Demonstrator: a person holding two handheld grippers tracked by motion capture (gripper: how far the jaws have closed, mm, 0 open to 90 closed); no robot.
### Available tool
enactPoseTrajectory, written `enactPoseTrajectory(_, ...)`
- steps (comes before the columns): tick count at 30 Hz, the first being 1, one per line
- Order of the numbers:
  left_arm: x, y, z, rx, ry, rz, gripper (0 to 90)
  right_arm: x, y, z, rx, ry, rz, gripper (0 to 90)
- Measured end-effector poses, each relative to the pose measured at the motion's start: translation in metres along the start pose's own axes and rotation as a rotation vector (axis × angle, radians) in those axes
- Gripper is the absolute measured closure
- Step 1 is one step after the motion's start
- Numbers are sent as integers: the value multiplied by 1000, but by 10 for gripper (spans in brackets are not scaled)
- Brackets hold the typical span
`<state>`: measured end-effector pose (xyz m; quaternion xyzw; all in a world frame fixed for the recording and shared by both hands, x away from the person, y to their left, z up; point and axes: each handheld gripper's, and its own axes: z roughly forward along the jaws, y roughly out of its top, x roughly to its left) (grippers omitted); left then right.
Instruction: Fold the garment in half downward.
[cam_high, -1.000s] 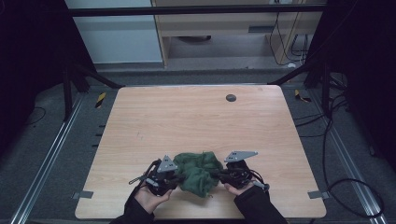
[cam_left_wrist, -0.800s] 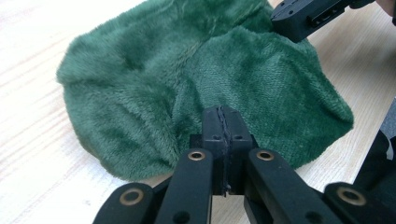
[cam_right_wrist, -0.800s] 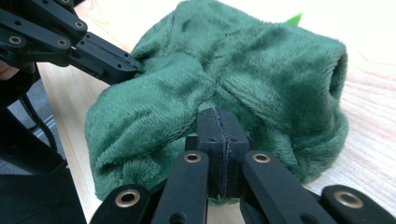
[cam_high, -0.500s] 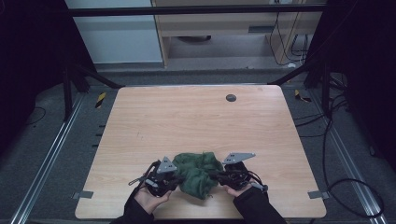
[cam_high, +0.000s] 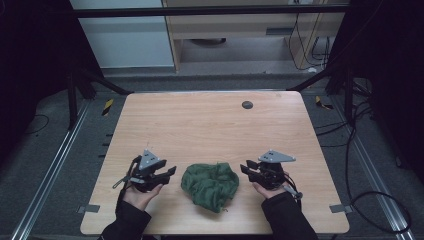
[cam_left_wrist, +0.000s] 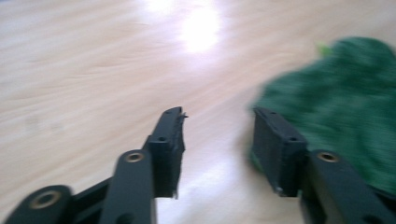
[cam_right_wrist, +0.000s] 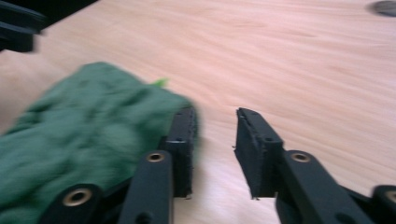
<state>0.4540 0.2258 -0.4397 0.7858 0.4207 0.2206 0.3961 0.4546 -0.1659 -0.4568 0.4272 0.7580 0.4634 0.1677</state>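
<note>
Looking down from the high view: we see a pale wooden table (cam_high: 210, 125) with a crumpled green cloth (cam_high: 210, 185) lying near its front edge, at about 6 o'clock from the table's middle.

Cloth: bunched into a rumpled heap, lying free on the wood, with nothing gripping it.

Left gripper (cam_high: 169, 173): held in the person's left hand (cam_high: 140, 192) at about 9 o'clock from the cloth, apart from it, its jaws pointing toward the cloth.

Left gripper state: released; in the left gripper view (cam_left_wrist: 217, 135) we see the two black jaws spread with bare wood between them. The cloth (cam_left_wrist: 345, 112) sits at about 2 o'clock in that blurred view, behind the right-hand jaw; we cannot tell whether it touches that jaw.

Right gripper (cam_high: 246, 169): held in the person's right hand (cam_high: 272, 187) at about 3 o'clock from the cloth, just beside it, its jaws pointing back at the cloth.

Right gripper state: released; in the right gripper view (cam_right_wrist: 215, 140) the jaws stand apart over bare wood. The cloth (cam_right_wrist: 93, 126) lies at about 9 o'clock, against the outer side of the left-hand jaw.

Dark round disc (cam_high: 247, 104): on the table at about 1 o'clock from the cloth, well apart from it, near the far edge.
</note>
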Motion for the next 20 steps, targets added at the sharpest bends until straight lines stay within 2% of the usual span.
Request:
enactPoseTrajectory(2, 12, -3, 0, -7, 15, -11, 418, -14, -2, -5, -4, -64, 18, 577)
enactPoseTrajectory(3, 17, -5, -1, -7, 28, -18, 418, -14, -2, -5, -4, -64, 18, 577)
enactPoseTrajectory(4, 21, -7, -1, -9, 34, -24, 391, -22, -4, -8, -8, -98, 28, 544)
enactPoseTrajectory(5, 25, -8, -2, -7, 40, -29, 377, -26, -4, -10, -9, -112, 28, 529)
enactPoseTrajectory(14, 49, -23, 0, 22, 84, -22, 295, -45, -14, -16, 29, -178, 47, 391)
enactPoseTrajectory(17, 56, -26, 0, 24, 105, -35, 278, -51, -17, -18, 33, -211, 47, 366)
enactPoseTrajectory(18, 59, -27, 0, 23, 108, -41, 277, -57, -18, -21, 31, -227, 61, 348)
enactPoseTrajectory(20, 64, -28, -1, 22, 118, -50, 275, -59, -19, -22, 28, -232, 60, 341)
